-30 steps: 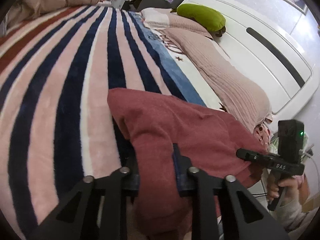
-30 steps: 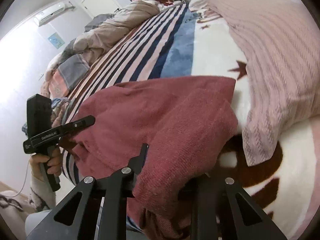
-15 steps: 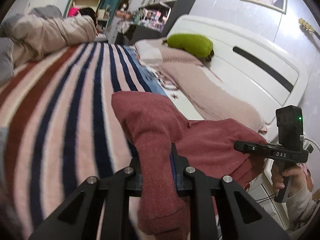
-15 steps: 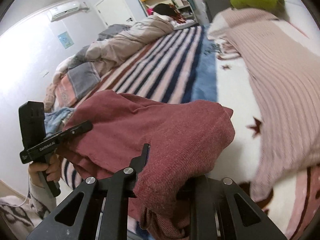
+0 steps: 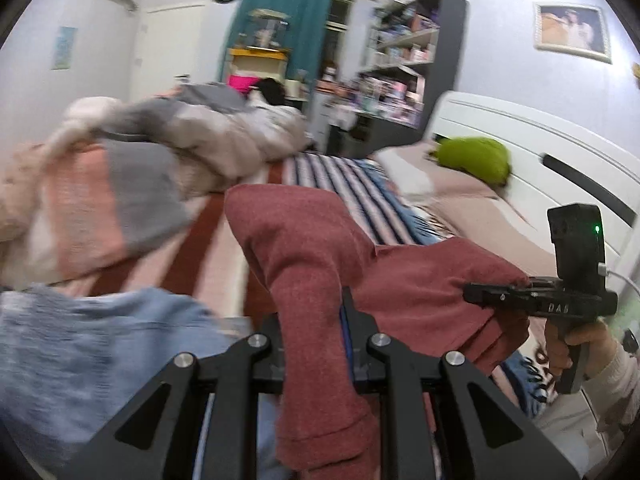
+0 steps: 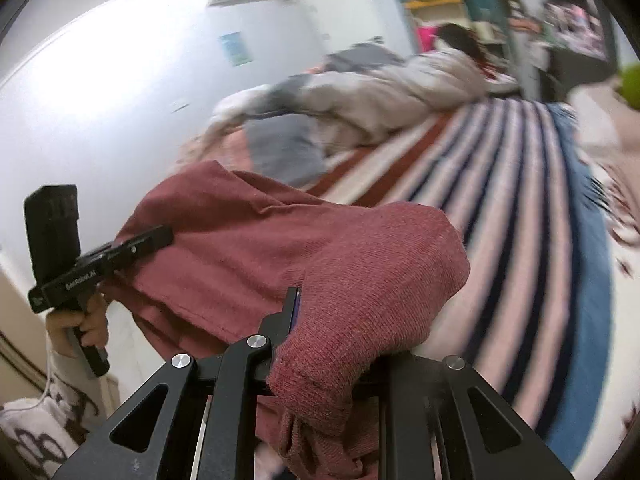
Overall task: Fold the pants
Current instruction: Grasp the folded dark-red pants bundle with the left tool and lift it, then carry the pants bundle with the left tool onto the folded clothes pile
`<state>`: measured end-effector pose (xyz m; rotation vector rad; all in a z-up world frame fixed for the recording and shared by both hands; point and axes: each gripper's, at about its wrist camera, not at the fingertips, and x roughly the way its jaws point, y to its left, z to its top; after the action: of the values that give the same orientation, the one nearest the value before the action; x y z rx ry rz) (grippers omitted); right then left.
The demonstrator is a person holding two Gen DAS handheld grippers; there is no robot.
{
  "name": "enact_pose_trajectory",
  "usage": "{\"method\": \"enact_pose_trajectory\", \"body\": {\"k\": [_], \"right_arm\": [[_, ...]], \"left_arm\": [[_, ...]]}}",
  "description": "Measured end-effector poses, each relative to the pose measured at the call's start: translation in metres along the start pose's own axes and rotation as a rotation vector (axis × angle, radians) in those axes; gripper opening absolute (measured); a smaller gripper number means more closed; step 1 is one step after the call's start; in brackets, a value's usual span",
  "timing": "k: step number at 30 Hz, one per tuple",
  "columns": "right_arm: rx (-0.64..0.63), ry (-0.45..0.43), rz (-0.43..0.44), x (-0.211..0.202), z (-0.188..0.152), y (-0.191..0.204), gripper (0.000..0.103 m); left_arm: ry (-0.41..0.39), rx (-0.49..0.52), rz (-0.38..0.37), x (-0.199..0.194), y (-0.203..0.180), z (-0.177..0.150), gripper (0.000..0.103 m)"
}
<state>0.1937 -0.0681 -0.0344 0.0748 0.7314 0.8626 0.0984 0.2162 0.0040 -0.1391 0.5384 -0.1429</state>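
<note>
We hold the red pants [image 5: 316, 264] above the striped blanket [image 6: 516, 208], stretched lengthwise from one gripper across to the other. Our left gripper [image 5: 312, 320] pinches one end, cloth drooping over it; our right gripper [image 6: 320, 320] clamps the other. Both point slightly downward over the blanket.

The pants [image 5: 308, 248], dusty red knit, hang bunched and draped above the striped bed [image 5: 352, 184], one cuffed edge drooping, the fabric stretched sideways in loose folds.
</note>
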Motion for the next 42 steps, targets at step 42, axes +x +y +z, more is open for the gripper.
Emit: {"method": "enact_pose_trajectory", "body": {"k": [42], "right_arm": [[-0.172, 0.247, 0.276, 0.216, 0.014, 0.149, 0.034]], "left_arm": [[0.146, -0.229, 0.419, -0.057, 0.210, -0.041, 0.040]]}}
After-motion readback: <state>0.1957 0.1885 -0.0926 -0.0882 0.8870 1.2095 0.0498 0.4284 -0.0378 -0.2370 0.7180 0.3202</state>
